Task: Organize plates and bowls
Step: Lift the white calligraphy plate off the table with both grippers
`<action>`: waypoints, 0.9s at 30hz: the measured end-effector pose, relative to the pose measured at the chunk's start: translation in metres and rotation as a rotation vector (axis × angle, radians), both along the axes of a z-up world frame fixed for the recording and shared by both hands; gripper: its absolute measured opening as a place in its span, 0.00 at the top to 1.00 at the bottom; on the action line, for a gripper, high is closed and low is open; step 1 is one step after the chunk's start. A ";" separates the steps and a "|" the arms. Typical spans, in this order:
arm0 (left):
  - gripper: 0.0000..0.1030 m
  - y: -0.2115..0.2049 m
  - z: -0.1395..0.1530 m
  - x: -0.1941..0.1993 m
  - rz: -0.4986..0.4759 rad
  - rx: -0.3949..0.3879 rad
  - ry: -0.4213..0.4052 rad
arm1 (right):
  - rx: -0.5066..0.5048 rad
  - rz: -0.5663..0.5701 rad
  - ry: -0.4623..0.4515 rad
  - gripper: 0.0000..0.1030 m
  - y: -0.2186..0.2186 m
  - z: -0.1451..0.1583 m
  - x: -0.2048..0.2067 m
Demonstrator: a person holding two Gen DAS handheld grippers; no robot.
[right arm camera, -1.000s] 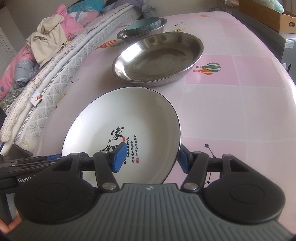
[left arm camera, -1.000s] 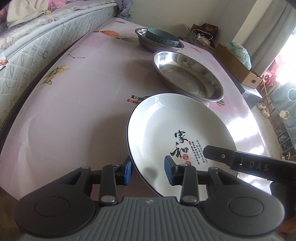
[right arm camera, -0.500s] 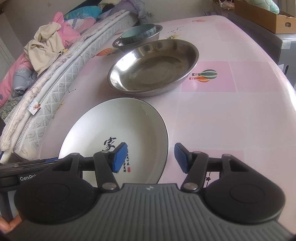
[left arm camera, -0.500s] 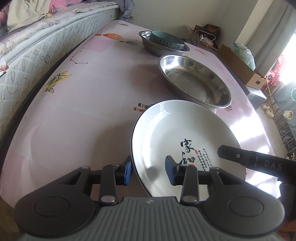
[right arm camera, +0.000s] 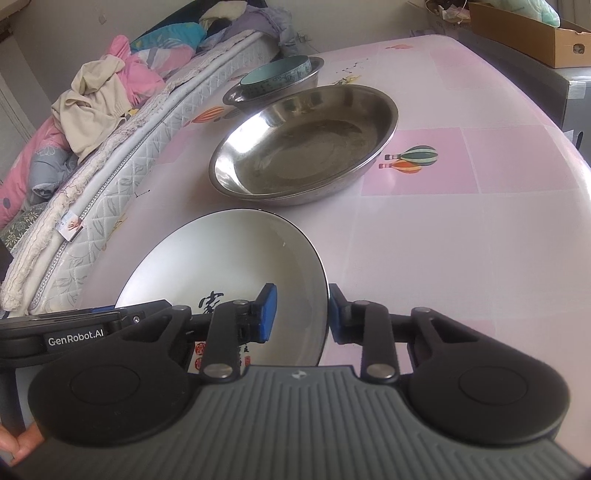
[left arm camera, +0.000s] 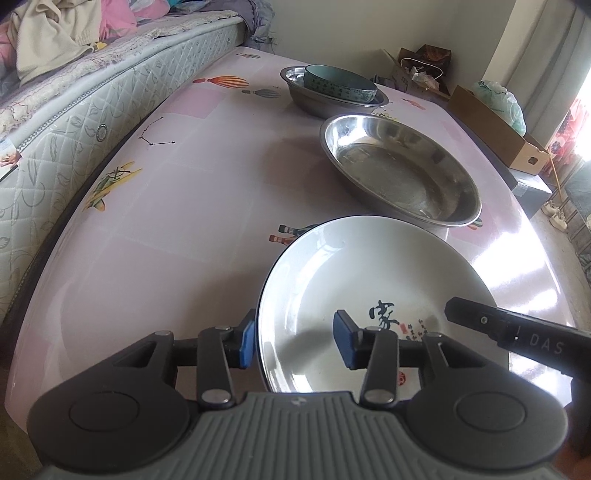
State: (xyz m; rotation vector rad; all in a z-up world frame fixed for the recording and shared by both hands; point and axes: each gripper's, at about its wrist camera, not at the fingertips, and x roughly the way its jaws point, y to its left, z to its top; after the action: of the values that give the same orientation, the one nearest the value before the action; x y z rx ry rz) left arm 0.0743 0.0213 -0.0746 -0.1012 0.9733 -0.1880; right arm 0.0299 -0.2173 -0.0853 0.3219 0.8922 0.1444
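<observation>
A white plate with black characters (left arm camera: 369, 280) (right arm camera: 229, 262) lies near the table's front edge. My left gripper (left arm camera: 293, 341) straddles its left rim, one pad outside and one over the plate, with a gap showing. My right gripper (right arm camera: 299, 314) straddles its right rim the same way, jaws apart. Beyond the plate sits a wide steel dish (left arm camera: 399, 173) (right arm camera: 306, 144). Farther back a teal bowl (left arm camera: 340, 83) (right arm camera: 277, 74) rests inside a smaller steel bowl (left arm camera: 317, 103) (right arm camera: 236, 99).
The pink patterned table (left arm camera: 184, 206) (right arm camera: 461, 229) runs along a mattress (left arm camera: 74, 122) (right arm camera: 122, 166) with piled clothes (right arm camera: 92, 107) on the left. A cardboard box (left arm camera: 495, 133) (right arm camera: 528, 33) stands beyond the table's right edge.
Both grippers have pulled back a little toward the near edge of the plate, and the right gripper's jaws have narrowed around the rim. The plate lies lower and flatter in view.
</observation>
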 end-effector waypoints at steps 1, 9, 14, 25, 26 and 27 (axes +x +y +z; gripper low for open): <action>0.58 -0.001 0.000 0.000 0.001 0.004 0.000 | 0.004 0.000 0.000 0.74 0.000 -0.001 0.001; 0.58 -0.002 0.003 -0.006 -0.003 -0.013 0.023 | 0.018 -0.006 0.000 0.74 -0.004 -0.002 -0.001; 0.57 -0.006 0.003 -0.015 -0.020 -0.024 0.037 | 0.031 -0.018 0.008 0.74 -0.012 -0.002 -0.006; 0.57 -0.011 0.004 -0.031 -0.048 -0.057 0.055 | 0.049 -0.039 0.019 0.72 -0.023 -0.001 -0.017; 0.57 -0.011 0.004 -0.032 -0.048 -0.057 0.054 | 0.050 -0.039 0.019 0.72 -0.024 -0.002 -0.017; 0.57 -0.011 0.004 -0.032 -0.049 -0.057 0.053 | 0.051 -0.039 0.019 0.72 -0.024 -0.002 -0.018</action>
State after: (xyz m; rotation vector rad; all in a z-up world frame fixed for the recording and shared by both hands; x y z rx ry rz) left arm 0.0423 0.0101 -0.0705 -0.1354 1.0243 -0.2595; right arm 0.0123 -0.2410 -0.0871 0.3882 0.9013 0.1285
